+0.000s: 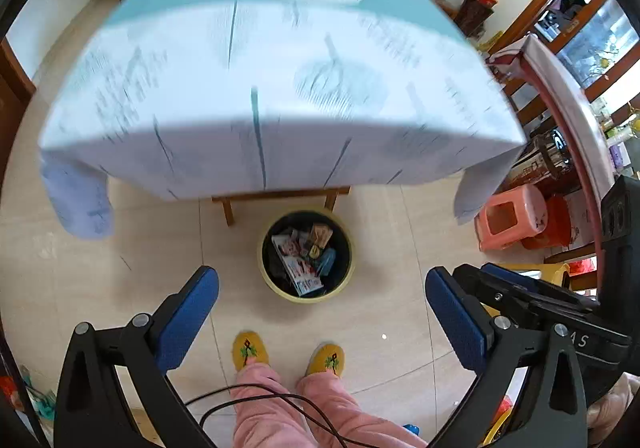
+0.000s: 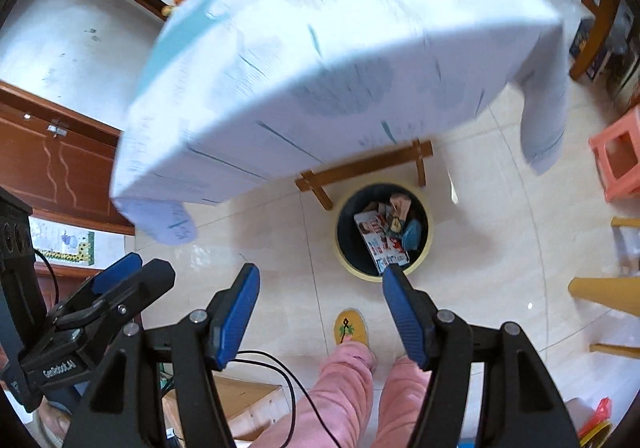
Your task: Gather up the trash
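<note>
Under the cloth-draped surface (image 1: 280, 88), the bin (image 1: 307, 255) on the floor holds the trash (image 1: 300, 256): wrappers, likely light, crushable, best pinched by an edge. Left claw (image 1: 322, 322) and right claw (image 2: 320, 318) are both released, empty.

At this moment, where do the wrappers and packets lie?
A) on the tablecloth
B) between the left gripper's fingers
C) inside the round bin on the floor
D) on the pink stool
C: the wrappers and packets sit inside the yellow-rimmed bin on the floor tiles, while the left gripper and right gripper are both open and hold nothing.
</note>
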Demonstrator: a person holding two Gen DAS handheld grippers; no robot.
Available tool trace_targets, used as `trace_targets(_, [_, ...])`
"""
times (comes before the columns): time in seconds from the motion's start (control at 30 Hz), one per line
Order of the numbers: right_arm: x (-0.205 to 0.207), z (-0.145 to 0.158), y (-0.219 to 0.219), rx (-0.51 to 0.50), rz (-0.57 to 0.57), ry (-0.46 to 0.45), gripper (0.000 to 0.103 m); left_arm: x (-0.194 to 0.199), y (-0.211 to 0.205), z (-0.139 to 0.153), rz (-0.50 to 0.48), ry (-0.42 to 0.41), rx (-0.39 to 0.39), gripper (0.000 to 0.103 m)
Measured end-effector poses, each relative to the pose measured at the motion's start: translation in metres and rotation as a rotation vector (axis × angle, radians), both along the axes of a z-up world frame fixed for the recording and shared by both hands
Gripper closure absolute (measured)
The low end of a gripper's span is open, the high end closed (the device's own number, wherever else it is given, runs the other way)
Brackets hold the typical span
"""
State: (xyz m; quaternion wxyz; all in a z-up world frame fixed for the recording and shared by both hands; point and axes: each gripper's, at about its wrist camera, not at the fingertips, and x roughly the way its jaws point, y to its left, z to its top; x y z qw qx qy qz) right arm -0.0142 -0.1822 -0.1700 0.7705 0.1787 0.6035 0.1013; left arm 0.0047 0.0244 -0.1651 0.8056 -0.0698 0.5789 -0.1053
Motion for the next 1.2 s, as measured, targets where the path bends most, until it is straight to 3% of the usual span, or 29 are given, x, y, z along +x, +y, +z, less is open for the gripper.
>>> trace_targets(0.3, [-0.008,0.107,-0.006,-0.001,0.010,-0.156,0.039,-0.014,0.003,0.103,0.061,-0.105,0.026,0.001])
trace_targets(0.4, [-0.009,0.131,-0.003,-0.001,0.017,-0.208,0.039,-0.022,0.000,0.133,0.097,-0.175,0.099,0.001])
trace_targets(0.63, [-0.014,0.179,0.004,-0.037,0.042,-0.329,0.039,-0.031,-0.008,0.172,0.147,-0.226,0.140,0.001])
trace_targets(0.8, [-0.015,0.193,0.008,-0.056,0.059,-0.374,0.039,-0.035,-0.013,0.190,0.169,-0.258,0.168,0.001])
trace_targets(1.2, [-0.017,0.195,0.007,-0.049,0.079,-0.388,0.039,-0.037,-0.020,0.199,0.190,-0.280,0.198,0.001])
